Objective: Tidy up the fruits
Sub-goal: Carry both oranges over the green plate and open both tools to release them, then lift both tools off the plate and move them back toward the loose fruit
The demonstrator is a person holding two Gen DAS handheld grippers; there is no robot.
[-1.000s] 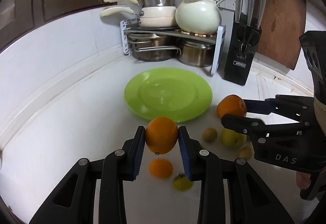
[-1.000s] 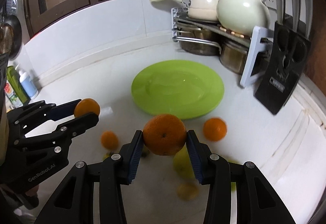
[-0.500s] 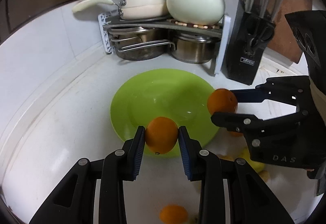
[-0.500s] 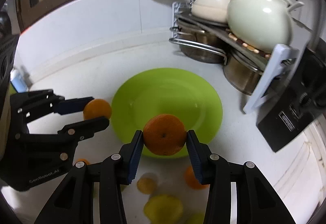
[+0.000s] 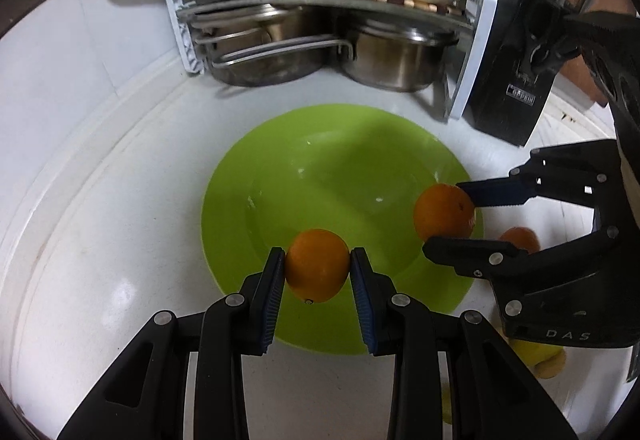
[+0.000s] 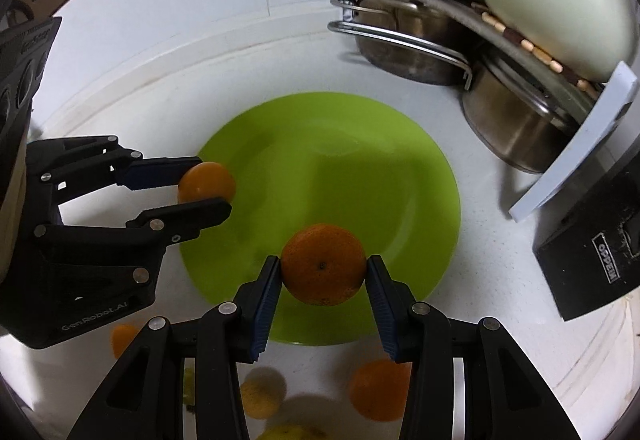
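Both grippers reach over the green plate (image 5: 280, 176), each clamping an orange: left gripper (image 5: 318, 266) pinches the smaller orange (image 5: 317, 265), right gripper (image 6: 323, 272) squeezes the bigger orange (image 6: 323, 265). Loose fruit (image 6: 376, 388) sits on the counter.

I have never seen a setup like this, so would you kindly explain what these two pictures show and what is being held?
A person holds two handheld grippers, each with a fisheye camera looking along its jaws. One picture is the left gripper's view, the other the right gripper's. Each is shut on an orange: the left orange, the right orange, both above a green plate on a white counter. Loose fruit lies near the plate. Behind are a pot rack and a knife block.
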